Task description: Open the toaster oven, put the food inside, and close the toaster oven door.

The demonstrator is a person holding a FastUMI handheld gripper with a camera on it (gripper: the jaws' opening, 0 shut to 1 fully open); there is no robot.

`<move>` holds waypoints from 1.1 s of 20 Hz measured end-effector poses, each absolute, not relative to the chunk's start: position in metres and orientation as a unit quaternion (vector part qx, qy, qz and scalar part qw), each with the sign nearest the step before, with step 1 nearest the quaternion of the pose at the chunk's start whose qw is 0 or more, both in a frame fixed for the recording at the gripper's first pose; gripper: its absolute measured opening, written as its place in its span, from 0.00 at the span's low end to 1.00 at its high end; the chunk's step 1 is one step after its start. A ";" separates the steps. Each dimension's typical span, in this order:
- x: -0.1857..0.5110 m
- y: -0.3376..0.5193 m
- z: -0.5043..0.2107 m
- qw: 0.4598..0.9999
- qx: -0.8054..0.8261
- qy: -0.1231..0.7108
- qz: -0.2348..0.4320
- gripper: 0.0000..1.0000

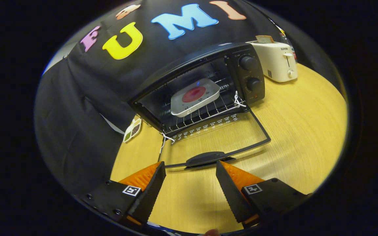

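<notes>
Gripper view | toaster oven (205,88) door down | white tray (194,96), perhaps red food | claw (190,168) spread

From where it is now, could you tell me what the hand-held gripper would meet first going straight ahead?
Probably the door handle of the open toaster oven; the hand-held gripper is open, handle just ahead between its fingers.

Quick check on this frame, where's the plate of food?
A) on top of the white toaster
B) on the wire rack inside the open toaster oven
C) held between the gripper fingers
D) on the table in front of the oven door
B: the plate of food sits on the wire rack inside the toaster oven, whose glass door is folded down open; the gripper is open and empty, just short of the door handle.
</notes>
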State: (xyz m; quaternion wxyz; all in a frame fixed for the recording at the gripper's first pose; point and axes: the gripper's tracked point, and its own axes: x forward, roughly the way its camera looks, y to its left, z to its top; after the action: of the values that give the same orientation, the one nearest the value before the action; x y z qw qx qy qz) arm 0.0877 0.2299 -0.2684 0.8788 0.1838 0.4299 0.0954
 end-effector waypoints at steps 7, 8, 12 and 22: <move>0.074 0.217 -0.309 0.875 0.070 0.468 0.099 0.98; 0.074 0.216 -0.314 0.874 0.056 0.471 0.101 0.98; 0.074 0.214 -0.332 0.870 0.011 0.482 0.101 0.98; 0.089 0.216 -0.342 0.878 -0.024 0.471 0.078 0.96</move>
State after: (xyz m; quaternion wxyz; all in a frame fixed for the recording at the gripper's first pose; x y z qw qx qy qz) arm 0.0888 0.2164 -0.3424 0.8783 -0.0242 0.4711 0.0783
